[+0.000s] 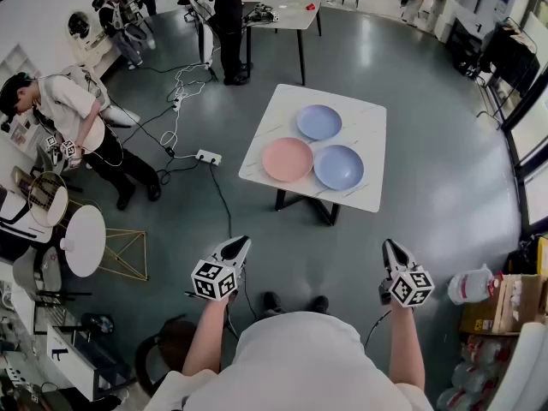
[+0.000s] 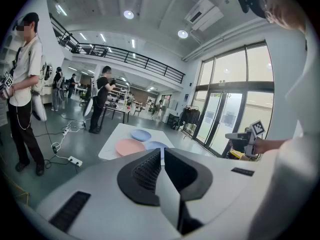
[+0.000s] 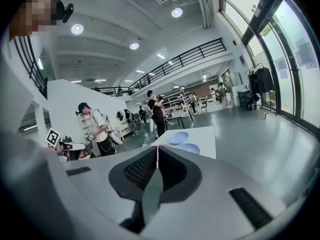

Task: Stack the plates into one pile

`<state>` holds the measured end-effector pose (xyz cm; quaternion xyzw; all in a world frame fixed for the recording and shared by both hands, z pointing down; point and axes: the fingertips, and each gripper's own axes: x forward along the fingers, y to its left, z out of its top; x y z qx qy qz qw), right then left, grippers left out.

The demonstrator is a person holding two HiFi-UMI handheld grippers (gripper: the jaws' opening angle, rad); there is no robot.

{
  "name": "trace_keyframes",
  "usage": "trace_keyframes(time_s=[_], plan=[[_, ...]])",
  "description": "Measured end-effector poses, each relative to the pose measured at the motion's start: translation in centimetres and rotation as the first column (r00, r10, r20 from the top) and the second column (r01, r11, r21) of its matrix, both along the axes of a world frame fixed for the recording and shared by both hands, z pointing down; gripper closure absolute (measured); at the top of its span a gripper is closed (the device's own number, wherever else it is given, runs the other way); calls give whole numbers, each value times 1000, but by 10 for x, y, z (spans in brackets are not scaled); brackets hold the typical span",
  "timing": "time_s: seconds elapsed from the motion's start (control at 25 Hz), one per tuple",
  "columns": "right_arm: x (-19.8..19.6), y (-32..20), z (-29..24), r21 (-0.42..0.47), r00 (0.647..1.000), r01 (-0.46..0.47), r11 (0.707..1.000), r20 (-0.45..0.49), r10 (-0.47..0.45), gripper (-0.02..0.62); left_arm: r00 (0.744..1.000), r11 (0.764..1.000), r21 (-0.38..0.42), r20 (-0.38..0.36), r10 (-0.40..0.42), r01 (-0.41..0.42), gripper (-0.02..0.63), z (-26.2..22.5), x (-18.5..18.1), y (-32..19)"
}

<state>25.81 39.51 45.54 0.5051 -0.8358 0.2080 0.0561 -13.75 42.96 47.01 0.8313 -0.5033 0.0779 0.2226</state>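
- A white table point(image 1: 364, 114) stands in the upper middle of the head view, on the grey floor.
- Three plates lie flat on it, close side by side, and none is on top of another.
- The pink plate point(image 1: 288, 159) is at the left of the group.
- The light blue plate point(image 1: 318, 122) is above it, nearer the far edge of the table.
- The darker blue plate point(image 1: 338, 167) is at the right, just beside the pink one.
- The left gripper point(image 1: 241, 242) is low in the frame, left of the middle and well apart from the table. Its jaws are pressed together with nothing in them.
- The right gripper point(image 1: 389, 247) is low on the right side. Its jaws are clenched too, and they are empty.
- Both point up the frame, toward the table.
- A power strip point(image 1: 208, 157) lies on the floor left of the table.
- A person in a white shirt point(image 1: 73, 114) stands at the left edge.
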Motion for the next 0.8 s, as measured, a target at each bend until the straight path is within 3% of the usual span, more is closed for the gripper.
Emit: trace_keyframes(time_s=[0.8], plan=[[-17, 3, -3, -2, 999, -34, 999, 31, 34, 566, 1000, 999, -18, -11, 27, -27, 574, 6, -13, -4]])
